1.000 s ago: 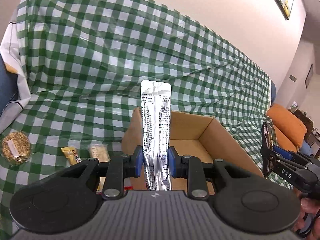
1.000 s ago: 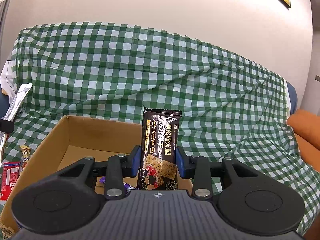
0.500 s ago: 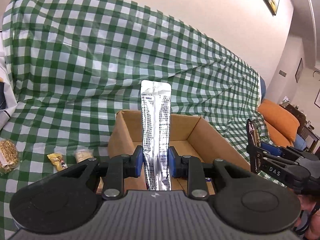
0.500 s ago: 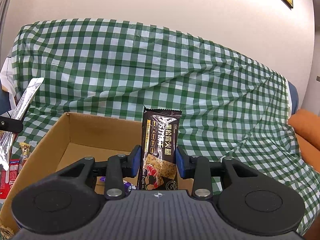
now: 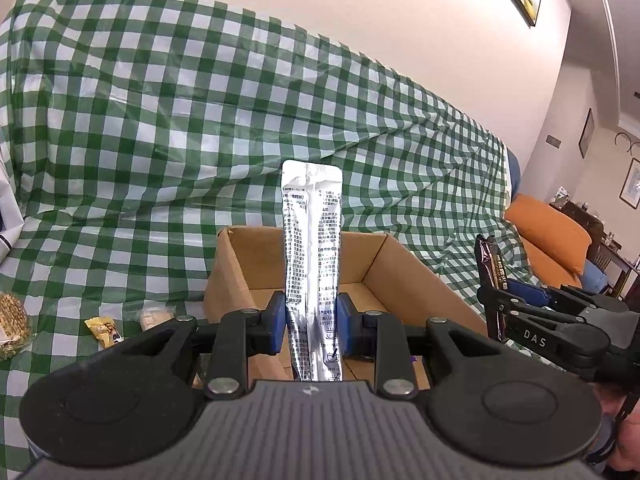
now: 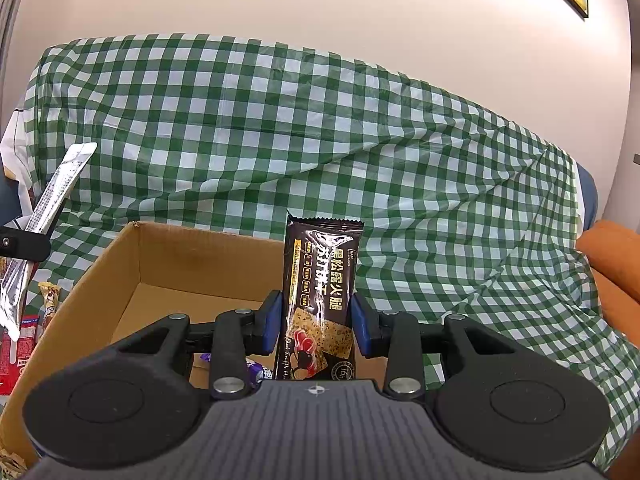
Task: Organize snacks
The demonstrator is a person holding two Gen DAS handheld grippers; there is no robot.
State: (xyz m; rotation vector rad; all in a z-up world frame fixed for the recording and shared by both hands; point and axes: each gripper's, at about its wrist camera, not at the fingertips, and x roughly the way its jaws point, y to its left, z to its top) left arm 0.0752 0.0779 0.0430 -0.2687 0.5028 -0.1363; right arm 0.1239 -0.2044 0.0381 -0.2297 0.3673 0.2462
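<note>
Left gripper (image 5: 312, 326): jaws closed partway, pads pinching a silver stick sachet (image 5: 312, 264) low down; sachet stands upright, most of it above the pads.
Right gripper (image 6: 316, 326): jaws narrowed on a black cracker bar (image 6: 322, 292), also gripped near its lower end, upright.
Box (image 6: 192, 260): open cardboard box on the green-check cloth (image 6: 320, 140), directly ahead of both grippers; a purple-wrapped snack (image 6: 252, 374) lies inside at the near edge.
Left over: round seed cake (image 5: 12, 324), yellow sweet (image 5: 102, 328) & pale packet (image 5: 154, 316) on the cloth left of the box; red pack (image 6: 20, 348) by the box's left wall.
Step, I'd say: carry both snacks over the box & drop them in.
How to do it well: bring each tip past the near wall, tilt fwd so the long packs lie flat, not propped on the rim. Go one at a time, since the grippers are close side by side. Open only once low over the box floor.
Risk: tall, floppy sachet may catch the rim or tip outside.
</note>
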